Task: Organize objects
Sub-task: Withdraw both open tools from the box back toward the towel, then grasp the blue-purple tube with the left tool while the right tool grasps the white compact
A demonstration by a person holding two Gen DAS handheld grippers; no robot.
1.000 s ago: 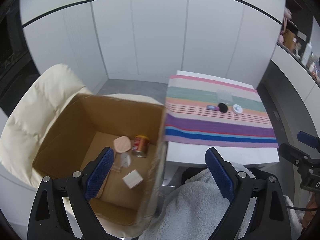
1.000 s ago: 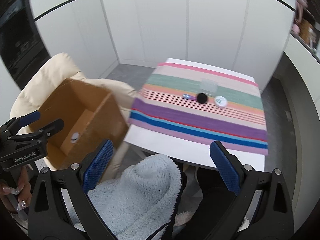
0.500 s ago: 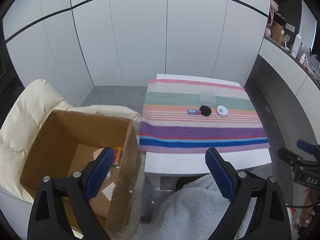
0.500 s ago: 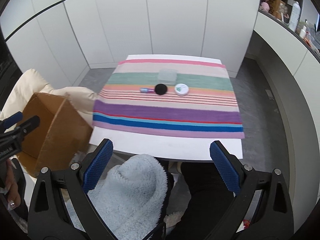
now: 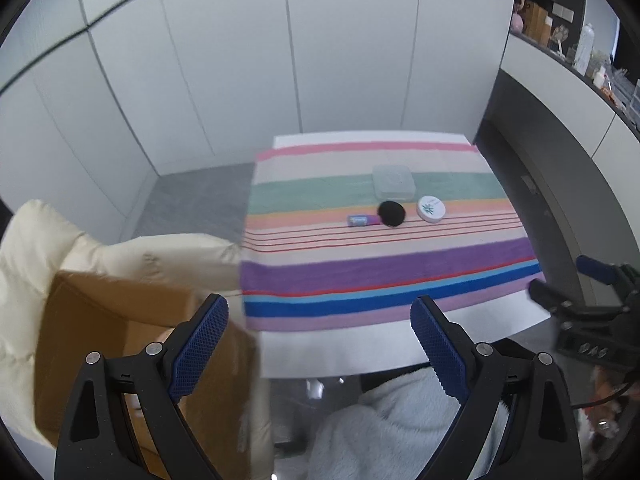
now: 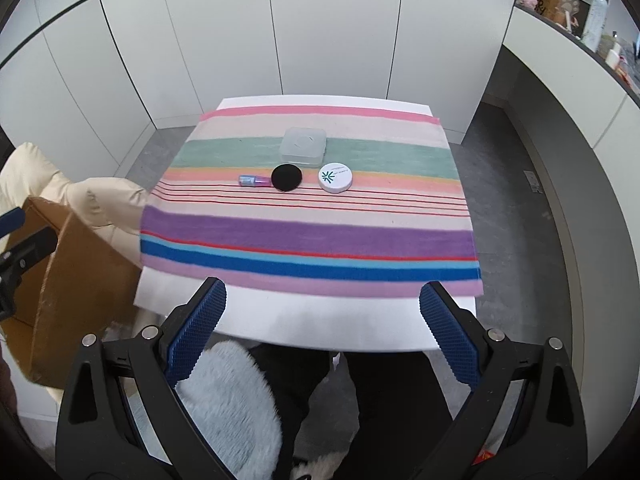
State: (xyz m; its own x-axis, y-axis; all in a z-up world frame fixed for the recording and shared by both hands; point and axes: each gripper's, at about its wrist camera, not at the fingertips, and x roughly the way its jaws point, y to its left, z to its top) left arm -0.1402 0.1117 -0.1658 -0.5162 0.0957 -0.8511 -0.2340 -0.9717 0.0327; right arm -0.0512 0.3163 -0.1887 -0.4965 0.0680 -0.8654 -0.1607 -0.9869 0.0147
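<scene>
The jaws of the left gripper and right gripper stand wide apart and hold nothing, low in each frame. At frame centre, on the striped cloth, lie a small vial, a black round puff and a white round tin in a row, with a clear square box just behind. A cardboard box sits on a cream chair at lower left.
</scene>
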